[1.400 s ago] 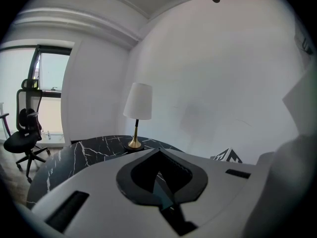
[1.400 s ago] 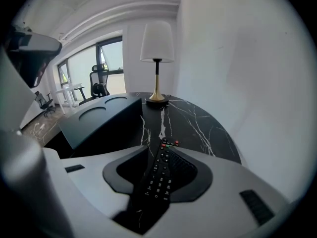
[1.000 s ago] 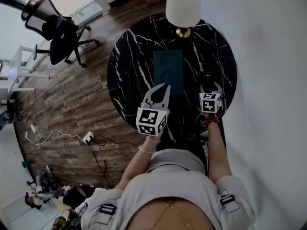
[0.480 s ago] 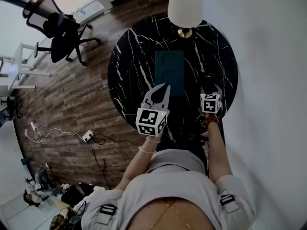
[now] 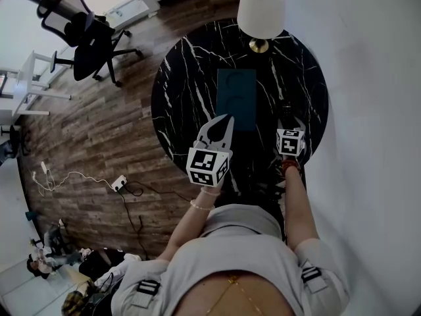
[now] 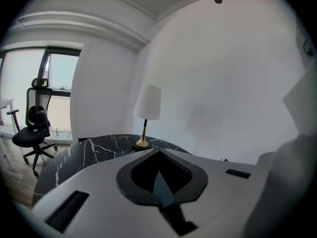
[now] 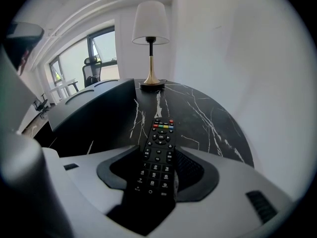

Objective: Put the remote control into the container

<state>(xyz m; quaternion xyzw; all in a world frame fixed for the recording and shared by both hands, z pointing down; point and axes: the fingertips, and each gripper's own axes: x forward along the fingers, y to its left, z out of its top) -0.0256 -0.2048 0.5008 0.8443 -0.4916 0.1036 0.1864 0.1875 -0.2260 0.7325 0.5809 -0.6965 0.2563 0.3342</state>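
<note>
While remote control (image 7: 157, 152) is outside container (image 5: 237, 94) | right gripper (image 5: 290, 120) pinches it | left gripper (image 5: 227, 118) pressed together

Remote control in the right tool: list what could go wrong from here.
The remote control juts far past the right tool, so it may tilt or slip. The left tool, shut and empty, hangs at the near end of the container and could block the way. The lamp stands just beyond.

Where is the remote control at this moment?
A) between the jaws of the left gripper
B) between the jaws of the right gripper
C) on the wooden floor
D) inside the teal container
B: in the right gripper view the remote control lies between the jaws of the right gripper.
</note>
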